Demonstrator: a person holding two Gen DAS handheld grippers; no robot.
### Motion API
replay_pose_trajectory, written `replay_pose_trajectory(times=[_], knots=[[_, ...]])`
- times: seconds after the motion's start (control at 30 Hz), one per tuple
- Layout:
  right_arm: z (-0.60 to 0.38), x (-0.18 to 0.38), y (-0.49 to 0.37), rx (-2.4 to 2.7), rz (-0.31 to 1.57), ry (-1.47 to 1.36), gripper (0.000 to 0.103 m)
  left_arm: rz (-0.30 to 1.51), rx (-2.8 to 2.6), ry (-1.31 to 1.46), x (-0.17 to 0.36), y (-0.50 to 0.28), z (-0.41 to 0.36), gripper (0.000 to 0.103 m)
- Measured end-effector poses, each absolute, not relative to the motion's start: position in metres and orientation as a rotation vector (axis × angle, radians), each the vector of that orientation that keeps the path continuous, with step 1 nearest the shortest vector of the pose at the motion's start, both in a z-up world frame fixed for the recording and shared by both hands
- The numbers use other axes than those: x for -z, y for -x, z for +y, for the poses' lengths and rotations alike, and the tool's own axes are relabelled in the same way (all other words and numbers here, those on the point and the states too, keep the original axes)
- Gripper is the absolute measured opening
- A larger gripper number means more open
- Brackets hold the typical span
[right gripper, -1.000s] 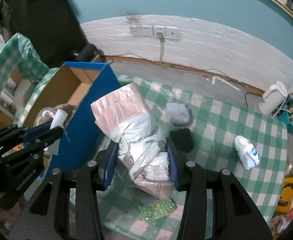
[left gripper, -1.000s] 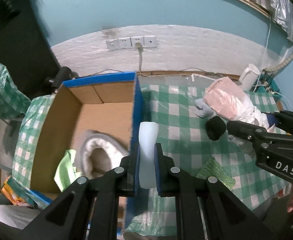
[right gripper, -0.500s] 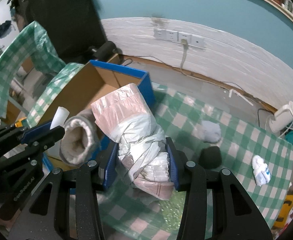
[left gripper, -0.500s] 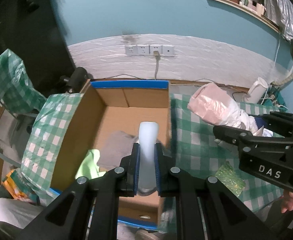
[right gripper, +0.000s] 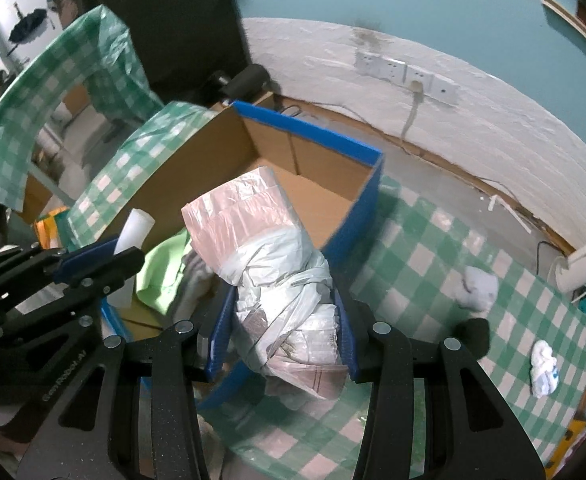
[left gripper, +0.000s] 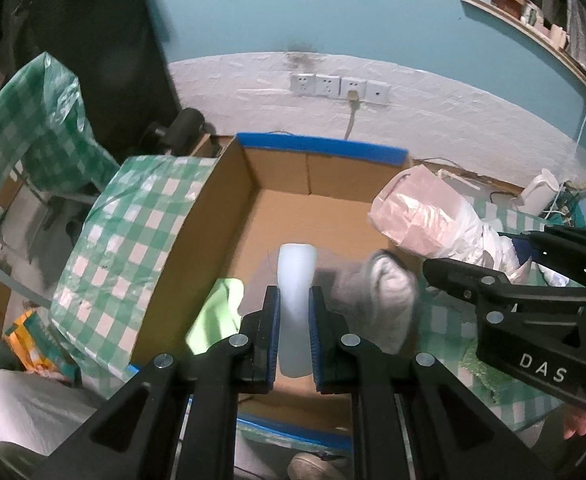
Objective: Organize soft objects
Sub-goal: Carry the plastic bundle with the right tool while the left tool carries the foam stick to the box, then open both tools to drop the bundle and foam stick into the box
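Left gripper [left gripper: 295,344] is clamped on a pale foam roll [left gripper: 296,304], pads pressing both flanks, roll standing up between them and hanging over the open cardboard box [left gripper: 221,216]. Right gripper [right gripper: 283,336] is clenched on a bundle of plastic bags [right gripper: 269,264], pink at the top and white lower down, jaws held fairly wide by its bulk; the bundle's top leans over the box's near right corner, while its lower part looks to sit over the blue wall [right gripper: 359,216], so it is not yet clear of the rim. Inside the box lie a grey fleecy thing [left gripper: 377,292] and a light green cloth [left gripper: 217,316], both toward the near end; the far half of the floor is bare cardboard. Judgement: step in hand is carrying both items in for the drop. To do it well I would bring the bundle fully past the blue wall before letting go, since a release now could leave it hung on the edge or tipped onto the checked tablecloth [right gripper: 433,264]. Aim the roll for the bare floor, lower before opening so it does not bounce out. Both items are light and squashy, so open wide and lift straight up. Left outside on the cloth: a grey sock ball [right gripper: 477,290], a black one [right gripper: 475,336], a white-and-blue one [right gripper: 545,366].
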State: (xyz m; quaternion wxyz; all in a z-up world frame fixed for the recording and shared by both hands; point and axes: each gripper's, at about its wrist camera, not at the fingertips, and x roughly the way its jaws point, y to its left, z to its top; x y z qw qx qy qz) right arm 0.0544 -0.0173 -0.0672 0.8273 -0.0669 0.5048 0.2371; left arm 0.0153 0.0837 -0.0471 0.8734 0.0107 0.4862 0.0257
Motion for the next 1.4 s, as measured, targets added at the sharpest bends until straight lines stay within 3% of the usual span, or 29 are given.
replay_pose_trajectory(times=[0.8, 0.93, 1.0, 1.07, 1.4], knots=[[0.047, 0.114, -0.064, -0.571, 1.175, 0.153, 0.047, 1.126, -0.141, 0.033, 0.092, -0.024, 0.133, 0.016], [0.045, 0.114, -0.064, -0.558, 1.157, 0.133, 0.055, 1.159, -0.157, 0.073, 0.098, -0.026, 0.140, 0.029], [0.042, 0.113, -0.063, -0.542, 1.145, 0.131, 0.065, 1.157, -0.175, 0.069, 0.098, -0.026, 0.142, 0.038], [0.037, 0.108, -0.063, -0.529, 1.122, 0.118, 0.065, 1.149, -0.188, 0.068, 0.095, -0.025, 0.143, 0.051], [0.015, 0.090, -0.059, -0.514, 1.072, 0.068, 0.065, 1.087, -0.162, 0.040, 0.075, -0.021, 0.129, 0.066]])
